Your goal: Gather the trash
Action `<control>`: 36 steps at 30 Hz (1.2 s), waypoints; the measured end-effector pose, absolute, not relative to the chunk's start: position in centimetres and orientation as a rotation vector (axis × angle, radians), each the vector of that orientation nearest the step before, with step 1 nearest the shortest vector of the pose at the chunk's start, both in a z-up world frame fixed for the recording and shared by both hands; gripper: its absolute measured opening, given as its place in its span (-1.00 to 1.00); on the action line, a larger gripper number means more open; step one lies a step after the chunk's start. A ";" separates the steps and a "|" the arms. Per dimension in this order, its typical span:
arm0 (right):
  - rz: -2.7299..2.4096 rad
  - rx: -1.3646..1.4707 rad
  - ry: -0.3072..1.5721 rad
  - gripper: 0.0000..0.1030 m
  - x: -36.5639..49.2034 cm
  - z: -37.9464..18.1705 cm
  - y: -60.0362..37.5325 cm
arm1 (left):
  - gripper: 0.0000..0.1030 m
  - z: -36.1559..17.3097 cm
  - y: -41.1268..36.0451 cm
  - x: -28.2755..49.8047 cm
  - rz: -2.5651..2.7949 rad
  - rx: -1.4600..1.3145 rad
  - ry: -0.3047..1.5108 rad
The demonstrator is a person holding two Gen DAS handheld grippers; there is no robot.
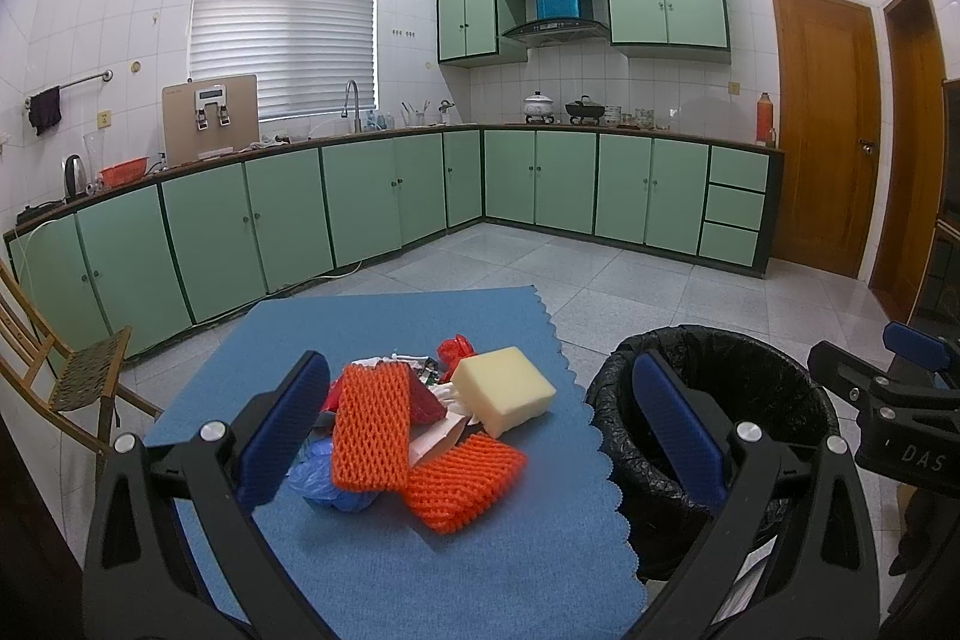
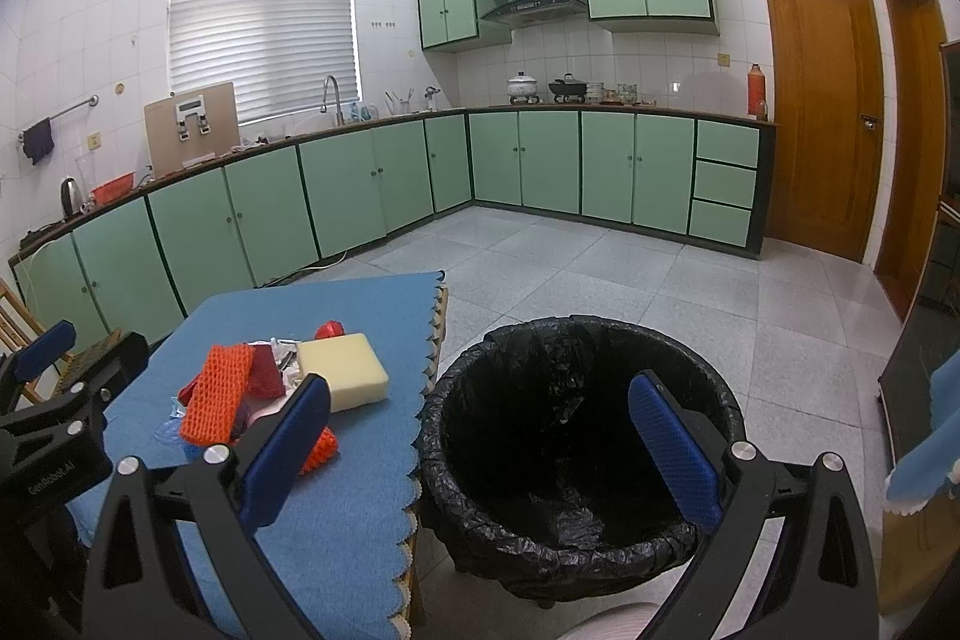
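left tool (image 1: 480,430) wide open, empty | trash (image 1: 432,436) on worktop (image 1: 372,580) just ahead of it | right tool (image 2: 480,442) wide open, empty | bin (image 2: 576,436) below it

Trash pile (image 1: 420,430) on blue cloth (image 1: 480,568) — bin (image 1: 606,388) beside

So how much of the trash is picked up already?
None yet, it seems. The black-lined trash bin looks empty. Both the left hand-held gripper and the right hand-held gripper are open and hold nothing. Still left on the blue scalloped table mat: two orange foam nets, a pale yellow sponge block, a blue plastic bag and red wrappers.
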State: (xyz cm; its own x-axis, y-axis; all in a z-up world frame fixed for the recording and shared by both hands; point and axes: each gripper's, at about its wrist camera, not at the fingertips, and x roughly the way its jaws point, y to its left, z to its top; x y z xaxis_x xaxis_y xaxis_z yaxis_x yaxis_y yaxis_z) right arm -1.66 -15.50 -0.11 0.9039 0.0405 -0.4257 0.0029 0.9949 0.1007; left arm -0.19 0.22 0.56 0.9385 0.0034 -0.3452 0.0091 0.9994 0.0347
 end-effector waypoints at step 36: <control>0.086 0.087 0.537 0.89 3.2 -2.5 -12.1 | 0.90 -1.8 5.9 3.9 0.102 0.042 0.411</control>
State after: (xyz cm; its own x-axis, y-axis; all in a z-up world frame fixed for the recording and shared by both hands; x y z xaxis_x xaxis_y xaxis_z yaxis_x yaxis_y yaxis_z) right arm 3.18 -12.13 -2.50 0.8558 0.1043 -0.5066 -0.0586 0.9927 0.1054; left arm 3.92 5.92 -1.81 0.9117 0.1077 -0.3966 -0.0908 0.9940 0.0611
